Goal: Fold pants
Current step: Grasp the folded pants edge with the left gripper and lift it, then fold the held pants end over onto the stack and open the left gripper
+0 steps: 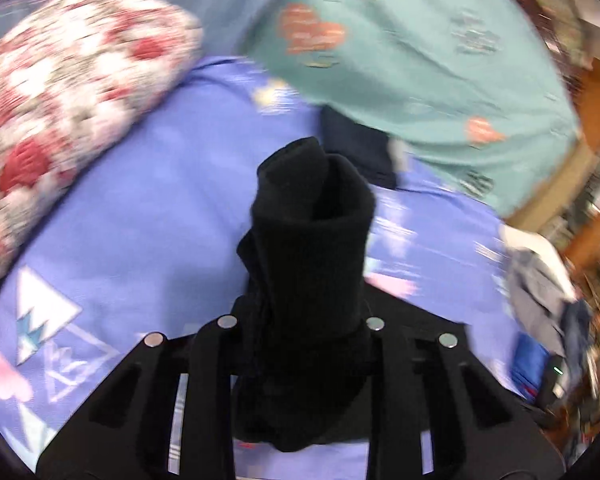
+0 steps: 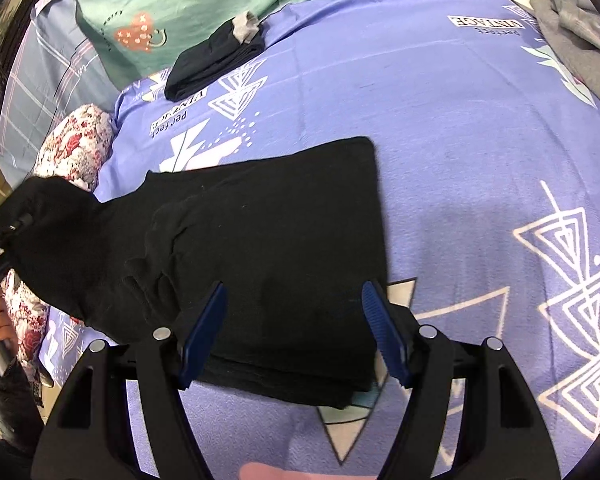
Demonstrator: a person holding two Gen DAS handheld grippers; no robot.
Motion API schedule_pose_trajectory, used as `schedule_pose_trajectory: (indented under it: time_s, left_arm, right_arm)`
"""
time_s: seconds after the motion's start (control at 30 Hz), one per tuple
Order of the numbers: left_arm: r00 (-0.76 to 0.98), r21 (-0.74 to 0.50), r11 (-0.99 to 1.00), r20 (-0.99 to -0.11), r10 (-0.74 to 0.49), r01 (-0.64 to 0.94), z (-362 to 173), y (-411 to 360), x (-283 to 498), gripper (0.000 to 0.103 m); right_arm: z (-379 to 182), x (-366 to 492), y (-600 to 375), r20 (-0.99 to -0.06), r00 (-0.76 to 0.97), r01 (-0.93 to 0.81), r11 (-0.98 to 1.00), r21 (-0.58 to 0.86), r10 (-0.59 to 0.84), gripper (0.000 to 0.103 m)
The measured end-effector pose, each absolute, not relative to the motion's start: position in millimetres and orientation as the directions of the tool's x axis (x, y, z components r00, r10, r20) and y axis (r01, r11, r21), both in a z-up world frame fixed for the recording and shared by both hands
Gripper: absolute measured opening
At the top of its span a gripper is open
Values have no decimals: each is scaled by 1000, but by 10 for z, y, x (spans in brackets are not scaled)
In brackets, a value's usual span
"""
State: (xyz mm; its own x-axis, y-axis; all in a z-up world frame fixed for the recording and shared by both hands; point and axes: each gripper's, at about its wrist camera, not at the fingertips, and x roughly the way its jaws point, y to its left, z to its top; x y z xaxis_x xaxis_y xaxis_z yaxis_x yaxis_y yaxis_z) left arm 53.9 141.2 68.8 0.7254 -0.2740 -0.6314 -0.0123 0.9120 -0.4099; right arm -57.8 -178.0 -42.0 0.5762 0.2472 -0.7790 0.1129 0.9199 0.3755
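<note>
Black pants [image 2: 268, 248]: centre of the right wrist view, lying on the purple bed sheet [image 2: 480, 152], part-folded into a flat rectangle; one end lifted at left of frame.

Left gripper [image 1: 300, 328]: jaws clamped on a bunched end of the pants, which rise as a dark roll at frame centre; held up, by my reading, to carry that end over the flat part.

Right gripper [image 2: 296, 336]: jaws apart, blue pads [image 2: 204, 332] straddling the near edge of the fold, seemingly to steady it; contact cannot be told.

Surroundings:
- floral pillow [image 2: 80, 140], left, close by the lifted end
- folded dark garment [image 2: 216, 64], upper left
- grey garment [image 2: 572, 32], upper right
- green quilt [image 2: 180, 8], top

None lies on the pants.
</note>
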Motion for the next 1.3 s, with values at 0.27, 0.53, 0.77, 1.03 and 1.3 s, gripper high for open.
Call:
schedule_pose_trajectory:
  time_s: [0.27,0.53,0.77,1.03,1.3]
  left_arm:
    - [610,-455,869,-638,-470,193,482,214,789,26]
    - [421,-490,846,-736,-530,208,-318,-668,995,50]
    - [361,-566,794,-709,-605,219,-218,-673,917,90]
    - [532,-472,858,-683,-501,203,213,-191,731,92]
    - [484,-384,922,-817,-315,-48,-406,413,736,92]
  right_arm:
    - [-336,-739,-2031,-753,620,152,907,393,222,70]
    - [-296,-934,-2228,-741,643,176,904,389,194,70]
    - [-334,-942,-2278,-734,645,174,895,411,212,70]
    - [-364,-820,-2153,-741,621,139,894,426,256,70]
    - [-335,-716,-1978,-725,584,76,864,497,366,70]
